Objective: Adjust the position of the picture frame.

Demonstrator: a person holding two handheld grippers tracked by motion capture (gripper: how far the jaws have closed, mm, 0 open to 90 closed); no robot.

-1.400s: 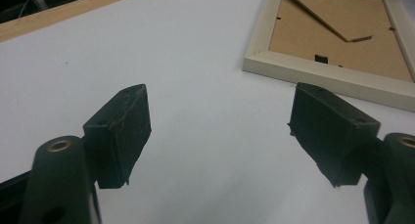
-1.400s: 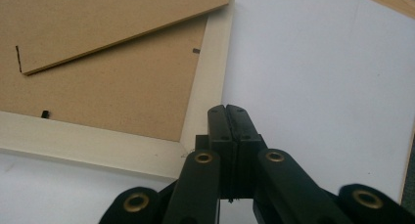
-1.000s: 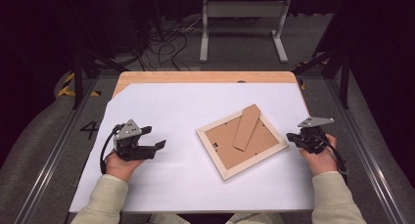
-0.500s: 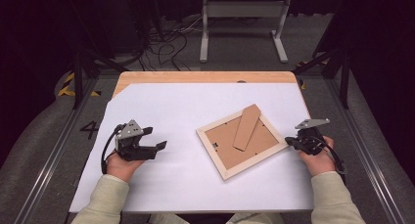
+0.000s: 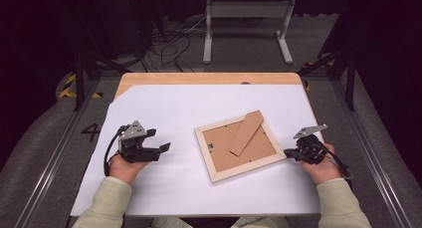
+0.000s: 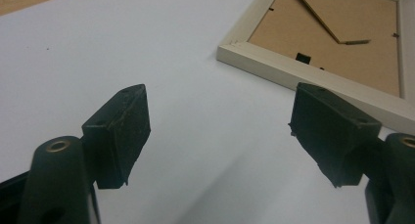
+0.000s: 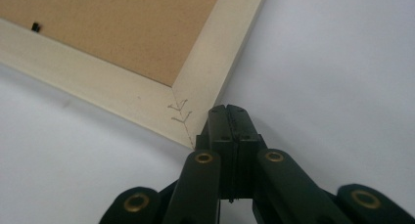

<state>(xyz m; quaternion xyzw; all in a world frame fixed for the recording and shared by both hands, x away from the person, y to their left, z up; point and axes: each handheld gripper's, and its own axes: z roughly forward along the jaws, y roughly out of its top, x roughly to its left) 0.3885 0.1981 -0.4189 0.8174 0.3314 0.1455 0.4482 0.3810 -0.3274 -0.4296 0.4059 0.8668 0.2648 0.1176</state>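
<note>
A pale wooden picture frame (image 5: 240,147) lies face down and skewed on the white sheet (image 5: 174,108) covering the table, its brown backing board up and its cardboard easel stand (image 5: 246,132) folded across that board. The left gripper (image 5: 161,149) rests on the sheet well to the left of the frame, its jaws spread wide with nothing between them. The right gripper (image 5: 288,153) sits at the frame's right-hand corner, jaws pressed fully together with their tips against the corner's edge, gripping nothing.

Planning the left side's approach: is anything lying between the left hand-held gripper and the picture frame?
Nothing visible: bare white table cover lies between the open left hand-held gripper and the picture frame.
</note>
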